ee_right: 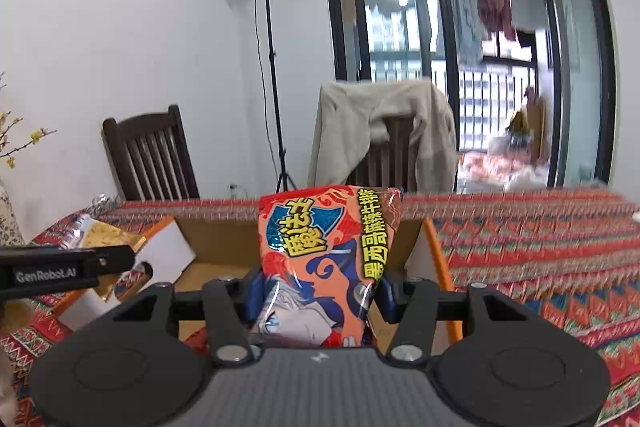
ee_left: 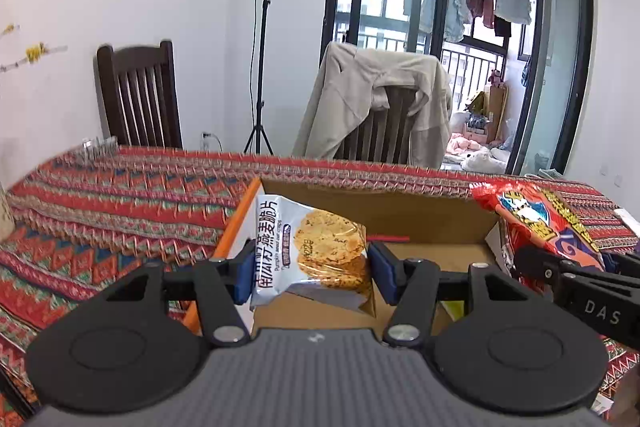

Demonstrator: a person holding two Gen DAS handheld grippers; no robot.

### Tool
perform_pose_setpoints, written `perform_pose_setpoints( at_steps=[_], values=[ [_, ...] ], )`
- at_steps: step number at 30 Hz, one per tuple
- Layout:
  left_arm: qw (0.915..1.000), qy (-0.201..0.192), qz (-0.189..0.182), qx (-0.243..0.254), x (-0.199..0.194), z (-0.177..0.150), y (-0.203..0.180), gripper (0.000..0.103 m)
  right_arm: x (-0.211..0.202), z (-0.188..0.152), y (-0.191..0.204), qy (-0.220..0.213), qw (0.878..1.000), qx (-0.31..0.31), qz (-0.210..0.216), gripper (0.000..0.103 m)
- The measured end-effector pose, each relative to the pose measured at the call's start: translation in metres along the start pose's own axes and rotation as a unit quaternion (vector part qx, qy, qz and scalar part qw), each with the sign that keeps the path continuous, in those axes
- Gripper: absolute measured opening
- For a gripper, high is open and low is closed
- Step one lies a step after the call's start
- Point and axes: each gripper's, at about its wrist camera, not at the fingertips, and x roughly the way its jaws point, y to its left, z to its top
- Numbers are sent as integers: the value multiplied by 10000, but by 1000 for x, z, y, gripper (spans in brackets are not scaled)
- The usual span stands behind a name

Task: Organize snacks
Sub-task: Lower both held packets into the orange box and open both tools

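My left gripper (ee_left: 308,275) is shut on a white packet of oat crisps (ee_left: 316,255) and holds it over the open cardboard box (ee_left: 420,215). My right gripper (ee_right: 320,293) is shut on a red-orange noodle snack bag (ee_right: 324,259), held upright over the same box (ee_right: 216,239). In the left wrist view the red bag (ee_left: 540,223) and the right gripper (ee_left: 568,267) show at the right, beside the box. In the right wrist view the left gripper's finger (ee_right: 68,267) shows at the left with the crisps packet (ee_right: 104,239) behind it.
The box stands on a table with a red patterned cloth (ee_left: 120,195). Two dark wooden chairs (ee_left: 140,95) stand behind the table, one draped with a beige jacket (ee_left: 376,99). A light stand (ee_right: 272,67) is at the wall.
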Motion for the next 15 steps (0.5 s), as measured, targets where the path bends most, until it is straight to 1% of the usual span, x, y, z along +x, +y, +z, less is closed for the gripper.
perform_pose_setpoints(
  at_steps=[2,5,6,8,9,10,11,12,13,15],
  values=[
    [10000,76,25,-23,5,-4,3,58,5,-2,-1,158,9998,75,23,53],
    [9998,185,14,-46,8,-10,6,59,9,-5,1,253,9997,54,-17,53],
    [9998,188,17,-53,8,-11,8,61,8,-7,1,267,9996,49,-23,54],
    [9999,142,-17,-94,5,-11,9,69,8,-7,0,291,9995,78,-17,55],
    [9998,111,-76,-136,4,-11,10,79,7,-8,-1,289,9995,96,-26,61],
    [9998,50,-98,-181,2,-11,11,89,6,-8,-2,284,9995,111,-16,80],
    [9998,-16,-85,-197,-1,-10,12,93,5,-8,-3,271,9995,146,-9,92],
    [9997,-91,-62,-203,-3,-10,12,101,4,-7,-4,244,9996,173,-13,103],
    [9996,-160,-51,-224,-5,-10,13,103,3,-6,-6,178,9997,190,-17,103],
    [9994,-188,-93,-268,-7,-9,13,103,-1,-5,-7,112,9997,226,-3,103]
  ],
)
